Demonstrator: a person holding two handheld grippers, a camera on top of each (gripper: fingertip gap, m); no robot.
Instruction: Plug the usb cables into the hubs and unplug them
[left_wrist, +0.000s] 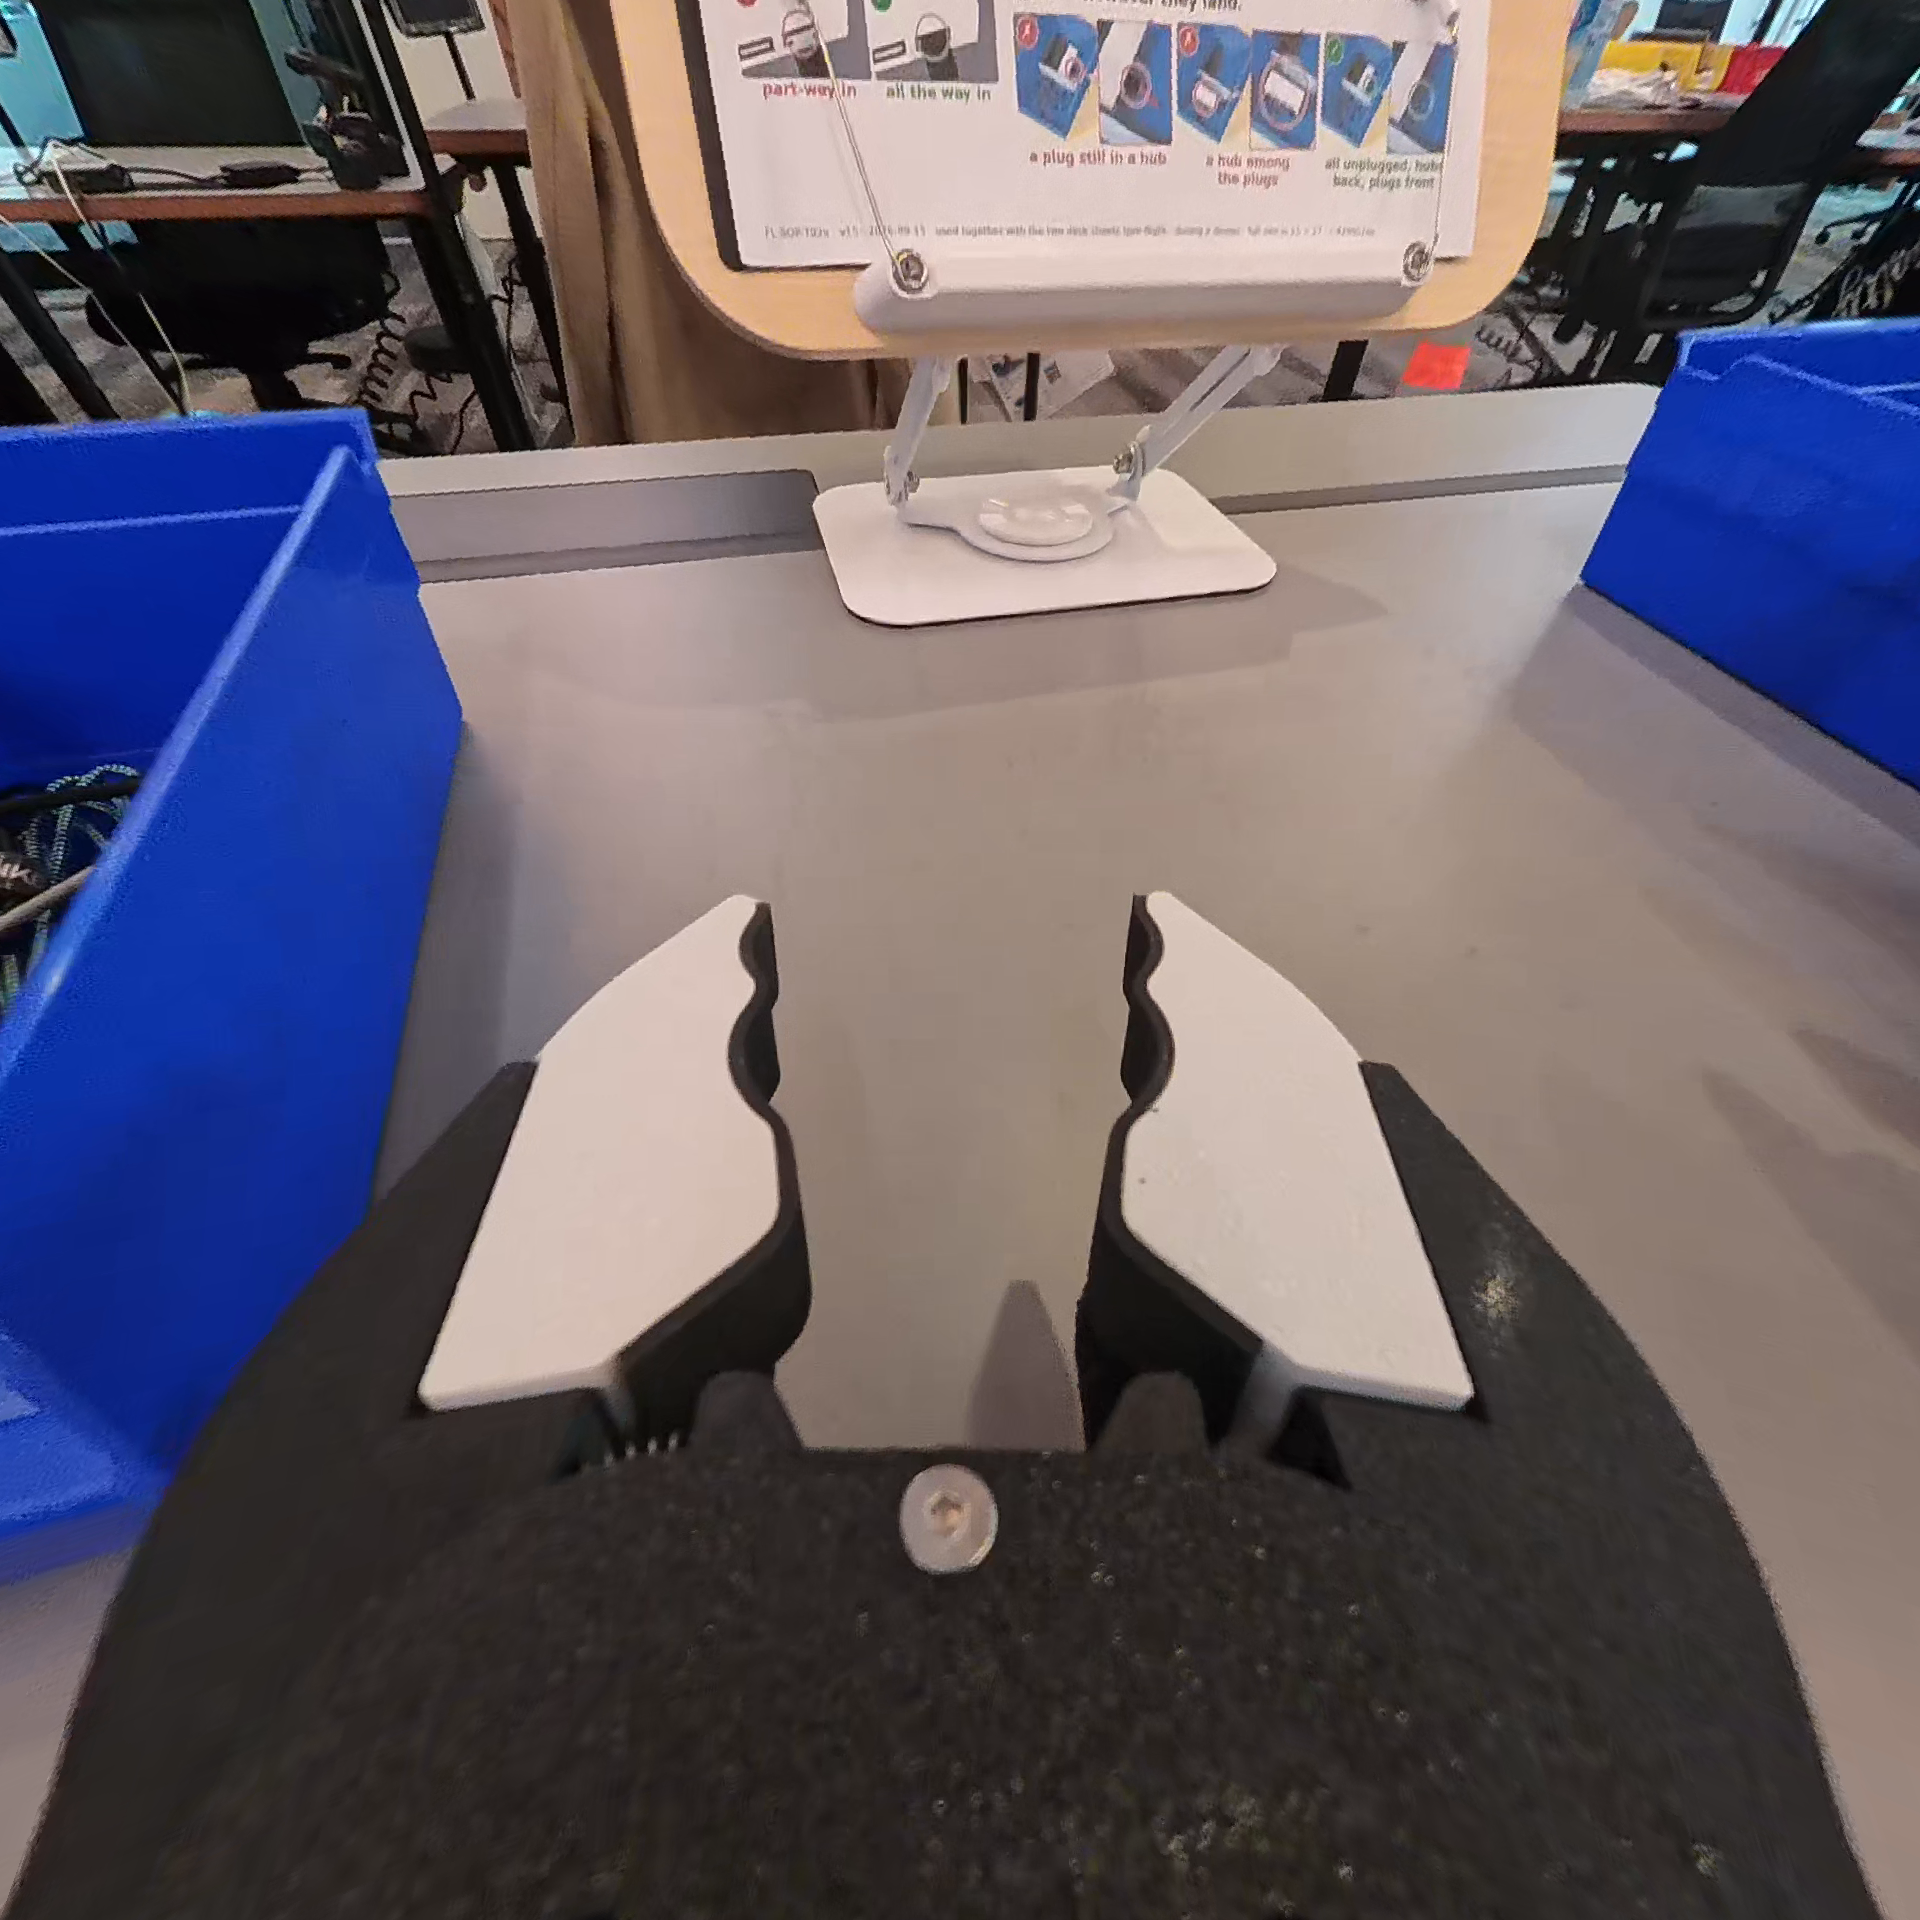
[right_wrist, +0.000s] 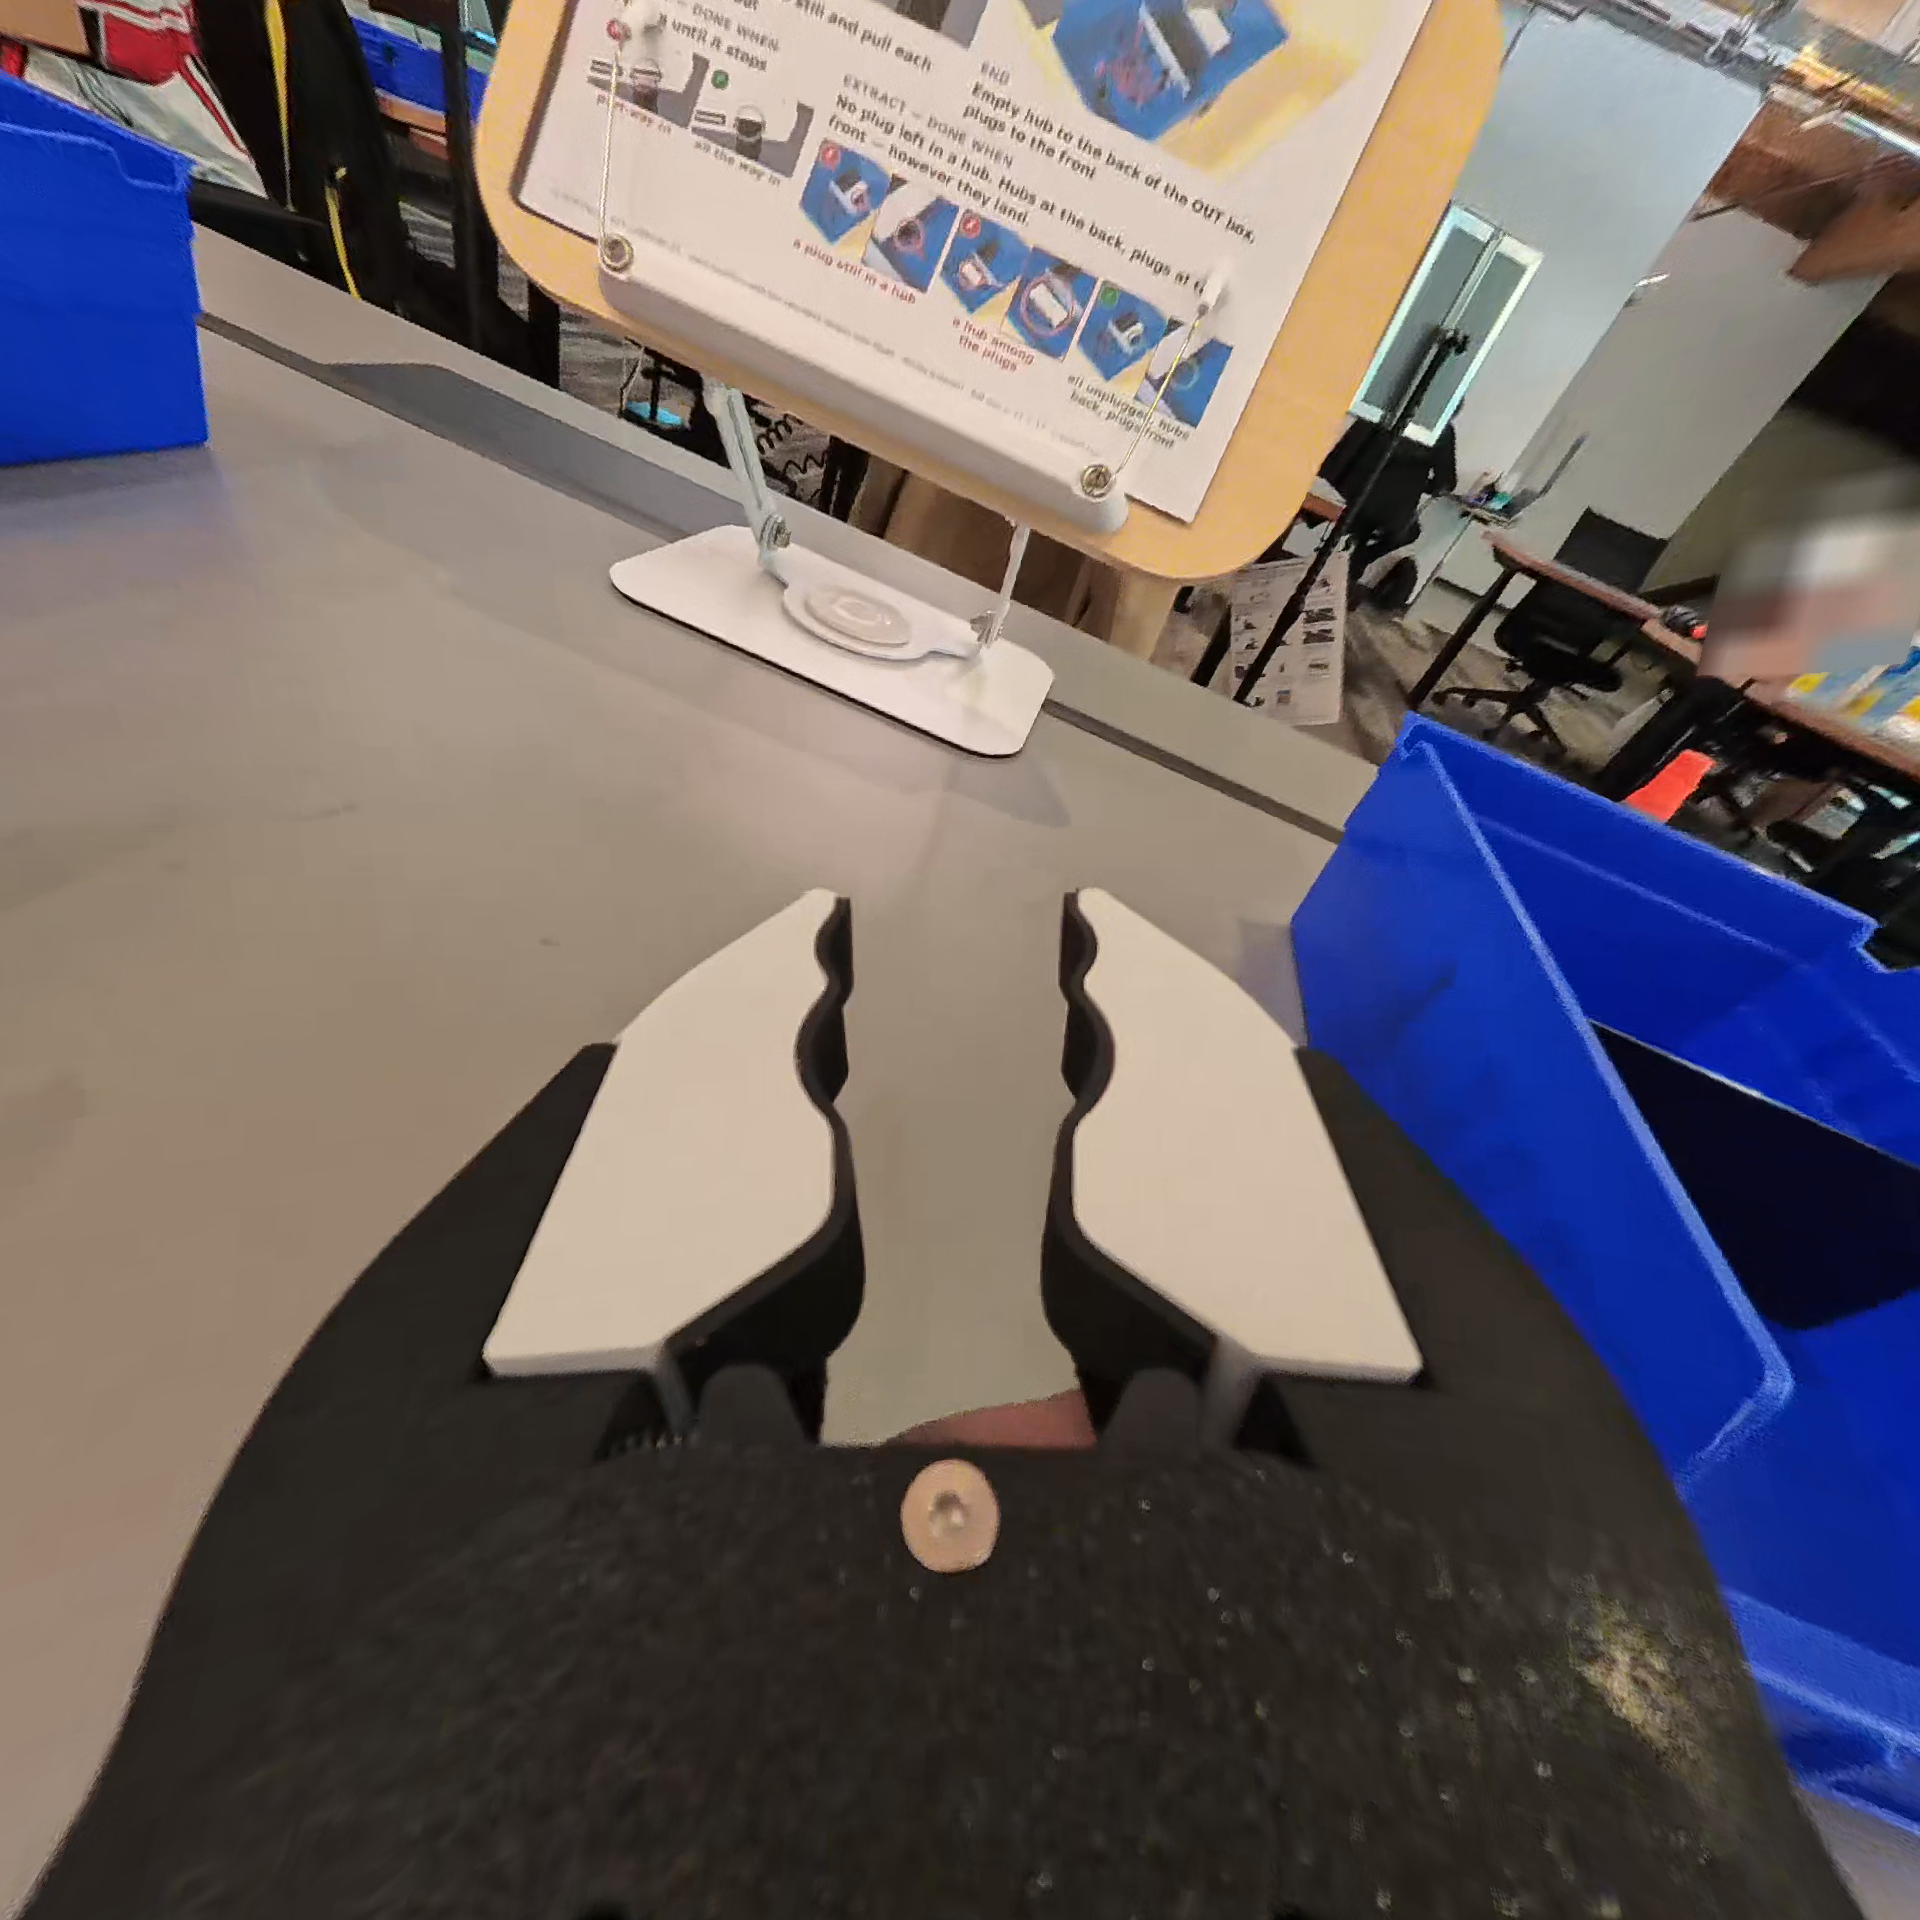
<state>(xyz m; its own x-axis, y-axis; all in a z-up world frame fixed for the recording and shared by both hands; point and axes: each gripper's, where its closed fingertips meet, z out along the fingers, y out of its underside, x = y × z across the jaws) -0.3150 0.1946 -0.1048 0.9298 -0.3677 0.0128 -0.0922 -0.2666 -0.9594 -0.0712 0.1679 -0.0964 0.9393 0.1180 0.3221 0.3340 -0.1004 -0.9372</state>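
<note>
Left gripper (left_wrist: 951, 914), white-faced fingers on a black body: spread wide, nothing between, hovering over the bare middle of the flat grey table (left_wrist: 1039, 790). Right gripper (right_wrist: 956, 904), same build: parted a little less, also empty, just beside the deep blue plastic bin (right_wrist: 1538, 1091) at the table's right edge. Braided cables (left_wrist: 52, 842) partly visible in the matching blue bin (left_wrist: 239, 831) at the left edge; hubs not in view. White-based stand with printed instruction sheet (left_wrist: 1049, 540) at the far edge. Probable step: fetching first cable and hub. Advice: reach over the bin wall, pinch the plug housing rather than the cord, keep fingers wide until aligned.
</note>
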